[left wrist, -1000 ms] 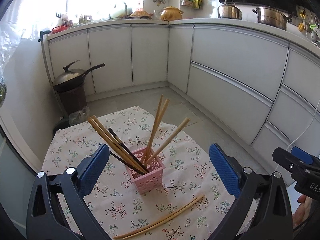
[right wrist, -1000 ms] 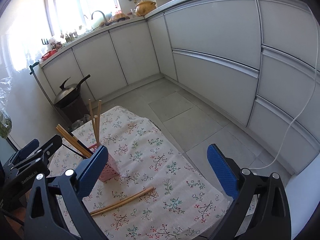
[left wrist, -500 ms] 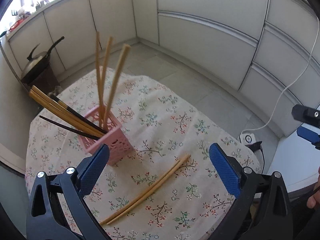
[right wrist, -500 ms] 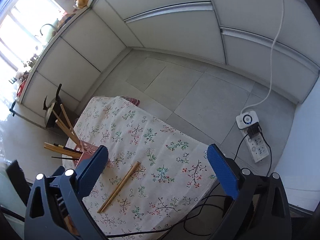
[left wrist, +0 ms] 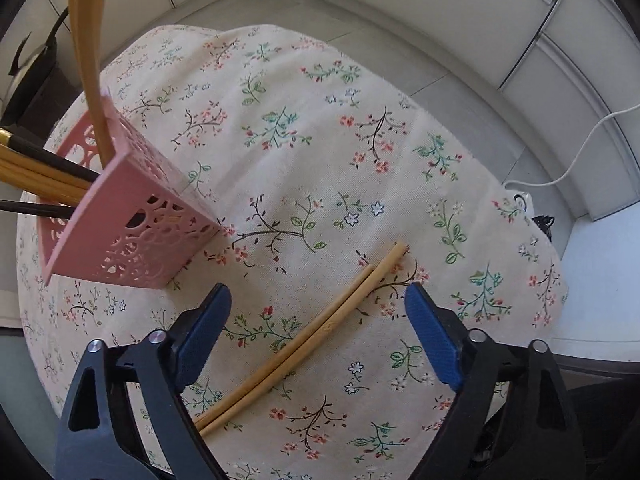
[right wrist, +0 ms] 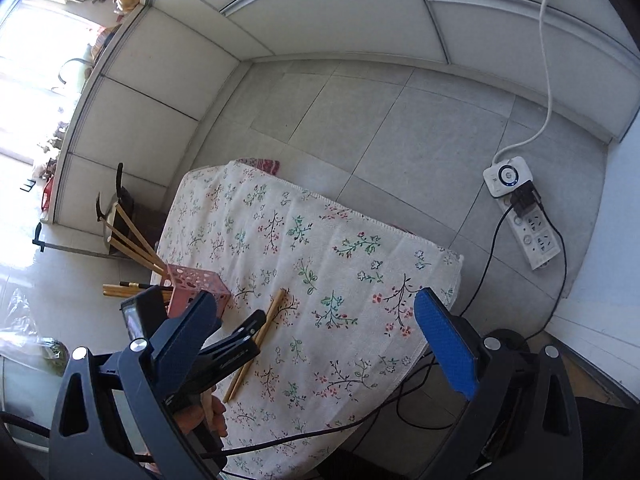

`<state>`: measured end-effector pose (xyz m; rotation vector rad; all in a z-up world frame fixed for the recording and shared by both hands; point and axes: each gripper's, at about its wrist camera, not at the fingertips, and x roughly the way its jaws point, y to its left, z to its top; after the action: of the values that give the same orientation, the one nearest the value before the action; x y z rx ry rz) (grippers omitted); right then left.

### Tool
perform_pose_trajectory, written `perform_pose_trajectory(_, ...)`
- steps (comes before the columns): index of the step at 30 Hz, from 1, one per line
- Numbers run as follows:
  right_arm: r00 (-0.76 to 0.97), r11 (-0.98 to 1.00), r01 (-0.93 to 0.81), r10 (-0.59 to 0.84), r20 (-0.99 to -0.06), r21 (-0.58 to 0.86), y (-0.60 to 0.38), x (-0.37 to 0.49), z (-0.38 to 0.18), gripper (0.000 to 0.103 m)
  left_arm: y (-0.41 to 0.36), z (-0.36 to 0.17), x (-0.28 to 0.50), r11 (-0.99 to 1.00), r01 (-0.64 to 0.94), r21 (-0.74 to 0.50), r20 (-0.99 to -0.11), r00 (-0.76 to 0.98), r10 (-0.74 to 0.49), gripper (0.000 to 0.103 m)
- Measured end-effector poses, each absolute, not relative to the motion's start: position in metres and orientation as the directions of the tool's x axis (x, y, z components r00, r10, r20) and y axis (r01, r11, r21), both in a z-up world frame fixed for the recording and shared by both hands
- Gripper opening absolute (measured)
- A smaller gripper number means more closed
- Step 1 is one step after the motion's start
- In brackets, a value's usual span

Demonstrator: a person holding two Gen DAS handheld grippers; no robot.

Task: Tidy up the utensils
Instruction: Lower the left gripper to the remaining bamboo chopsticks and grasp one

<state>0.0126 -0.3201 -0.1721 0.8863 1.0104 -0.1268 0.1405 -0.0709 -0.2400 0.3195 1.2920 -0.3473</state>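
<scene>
Closing but not yet touching anything, the left tongs [left wrist: 318, 320] hung spread above the pair of wooden chopsticks [left wrist: 316, 332] lying on the flowered tablecloth [left wrist: 360, 160], the sticks between its blue pads. Beside them stood the pink basket [left wrist: 132, 216] holding other chopsticks. The right tongs [right wrist: 320, 332] gaped wide, empty.

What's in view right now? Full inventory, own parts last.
pale wooden chopsticks: two, tan, lying loose side by side on the cloth
pink perforated plastic basket: one, on the cloth, holding tan and dark chopsticks
floral tablecloth: one, cream, covering the table
white power strip: one, on the grey floor
dark wok: one, beside the cabinets
left gripper: jaws closing, astride the loose pair, no contact
right gripper: jaws open, empty
hand: one, holding the left gripper
</scene>
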Motion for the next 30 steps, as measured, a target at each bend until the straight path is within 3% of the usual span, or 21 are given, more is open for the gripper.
perform_pose_trajectory(10, 0.54, 0.676, 0.465, 0.294, -0.789, 0.571, -0.315, 0.015, -0.174, 0.096, -0.055, -0.258, 0.156, 0.92, 0.392, 0.025, -0.981, 0.186, -0.053, 0.059)
perform_pose_trajectory(17, 0.522, 0.686, 0.462, 0.302, -0.798, 0.562, -0.312, 0.018, -0.178, 0.096, -0.055, -0.262, 0.16, 0.911, 0.412, 0.008, -0.984, 0.168, -0.067, 0.056)
perform_pose_trajectory(20, 0.518, 0.682, 0.466, 0.306, -0.799, 0.563, -0.312, 0.018, -0.179, 0.096, -0.062, -0.268, 0.157, 0.896, 0.444, 0.013, -0.988, 0.146, -0.059, 0.049)
perform_pose_trajectory(28, 0.506, 0.685, 0.473, 0.303, -0.807, 0.554, -0.311, 0.02, -0.183, 0.096, -0.071, -0.271, 0.155, 0.869, 0.494, 0.039, -0.983, 0.176, -0.056, 0.047)
perform_pose_trajectory(30, 0.501, 0.697, 0.471, 0.294, -0.814, 0.542, -0.309, 0.022, -0.185, 0.096, -0.077, -0.27, 0.153, 0.856, 0.516, 0.035, -0.981, 0.182, -0.069, 0.034)
